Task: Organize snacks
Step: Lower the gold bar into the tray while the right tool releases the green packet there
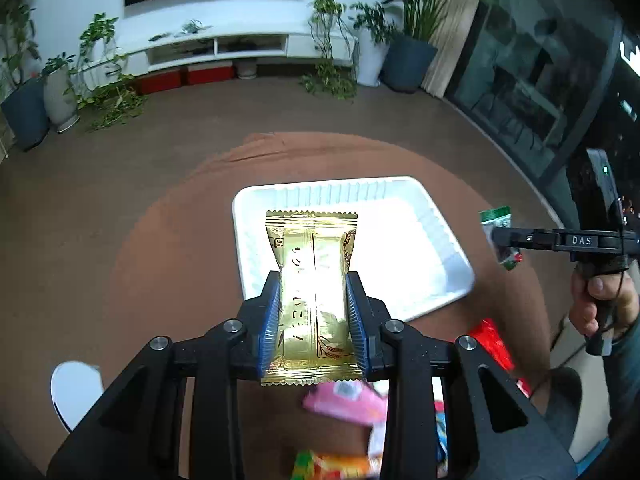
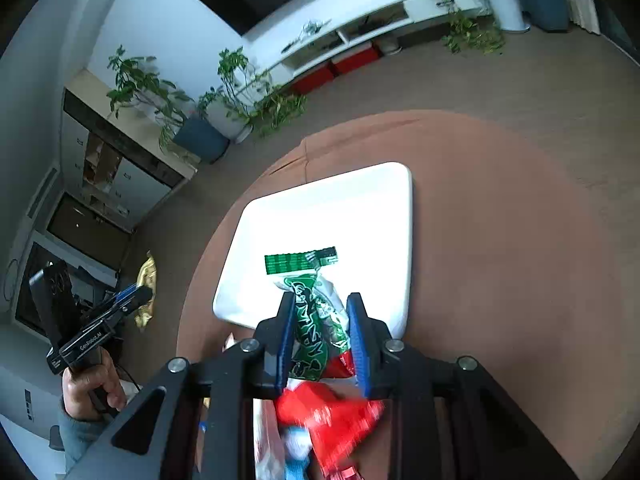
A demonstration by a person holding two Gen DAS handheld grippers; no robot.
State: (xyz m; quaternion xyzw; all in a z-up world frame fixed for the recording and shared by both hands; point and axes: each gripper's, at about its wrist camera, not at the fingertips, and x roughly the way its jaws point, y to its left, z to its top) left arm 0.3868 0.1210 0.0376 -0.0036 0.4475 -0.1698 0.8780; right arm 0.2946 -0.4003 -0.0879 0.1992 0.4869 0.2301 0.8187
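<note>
One white tray (image 1: 440, 224) sits on the round brown table (image 1: 168, 264).

Gold packet (image 1: 312, 280), green-and-white packet (image 2: 316, 320), white tray (image 1: 440, 248)

Left wrist cam is looking fwd and steeply down along its own jaws, sitting close above the round brown surface (image 1: 168, 248), facing the white tray (image 1: 400, 196) w/ TV wall behind. Right wrist cam is doing the same from the other side, rolled so the room is tilting, also close over the white tray (image 2: 384, 184). Both views are sharing tray, surface, TV unit and plants. Each cam is catching the other: right gripper (image 1: 494, 238) at left view's right edge, left gripper (image 2: 146, 292) at right view's left edge.
</note>
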